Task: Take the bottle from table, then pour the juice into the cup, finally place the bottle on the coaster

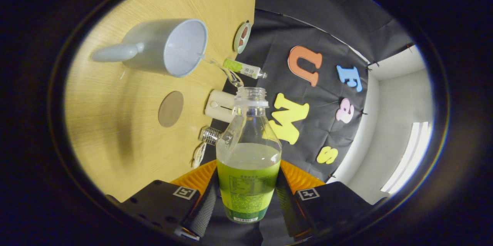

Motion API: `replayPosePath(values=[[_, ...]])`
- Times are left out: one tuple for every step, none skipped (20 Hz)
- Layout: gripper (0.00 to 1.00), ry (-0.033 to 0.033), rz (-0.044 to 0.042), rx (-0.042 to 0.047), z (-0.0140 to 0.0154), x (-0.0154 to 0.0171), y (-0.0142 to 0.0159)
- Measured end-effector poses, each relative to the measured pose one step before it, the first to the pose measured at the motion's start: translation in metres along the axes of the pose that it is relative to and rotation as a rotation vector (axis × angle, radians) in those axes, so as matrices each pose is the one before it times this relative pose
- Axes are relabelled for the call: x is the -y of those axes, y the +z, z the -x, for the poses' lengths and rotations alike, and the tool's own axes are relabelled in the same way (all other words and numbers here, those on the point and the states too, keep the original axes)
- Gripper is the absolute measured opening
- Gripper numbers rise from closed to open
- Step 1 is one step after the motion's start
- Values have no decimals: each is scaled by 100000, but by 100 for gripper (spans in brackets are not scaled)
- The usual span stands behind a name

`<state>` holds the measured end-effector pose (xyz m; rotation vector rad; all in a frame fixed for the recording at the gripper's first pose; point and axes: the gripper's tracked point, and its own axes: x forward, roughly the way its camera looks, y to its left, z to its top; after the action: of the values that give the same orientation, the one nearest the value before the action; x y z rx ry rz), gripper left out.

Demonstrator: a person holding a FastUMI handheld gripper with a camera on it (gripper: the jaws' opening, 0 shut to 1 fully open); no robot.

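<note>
Jaws clamped on the bottle (248, 149) — one finger pressed to each side of its labelled lower body, the gripper (246, 199) holding it so its long axis ran straight ahead along the fingers, open mouth foremost; cap off. Whole view rolled, so the bottle was tipped over the surface (115, 130); a thin clear stream left the mouth and arced toward the rim of the cup (169, 47), which stood beyond and to one side of the mouth, handle pointing away from the bottle. Liquid filled only the lower part of the bottle; pour judged under way, not finished. Coaster (170, 109) — a plain round disc — lay on bare wood between the cup and the fingers, well apart from the cup; open room all round it for setting down. Along the far edge of the surface: a cream box (218, 105), a small green tube (243, 68), a small plate (242, 37), a glinting metal piece (210, 135); these crowded that edge, so the swing back toward the coaster would do best to stay on the near side.
</note>
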<state>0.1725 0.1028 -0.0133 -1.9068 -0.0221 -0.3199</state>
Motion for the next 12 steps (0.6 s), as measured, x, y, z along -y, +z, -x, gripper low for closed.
replayPosePath(values=[[80,-257,226,19,98,73,-41],[80,121,102,41,-31,-85,6],[80,-15,187,74,130,-16,-47],[80,-217,360,8,-129,118,108],[80,-40,588,-323,-41,49,-32],[80,100,498,-198,84,43,51],[80,-104,433,-64,71,105,-16],[80,-256,404,-26,-20,87,41],[80,-410,210,-89,30,160,17],[80,179,195,-276,9,20,-93],[80,-191,41,248,90,2,101],[80,-237,191,417,-34,82,131]])
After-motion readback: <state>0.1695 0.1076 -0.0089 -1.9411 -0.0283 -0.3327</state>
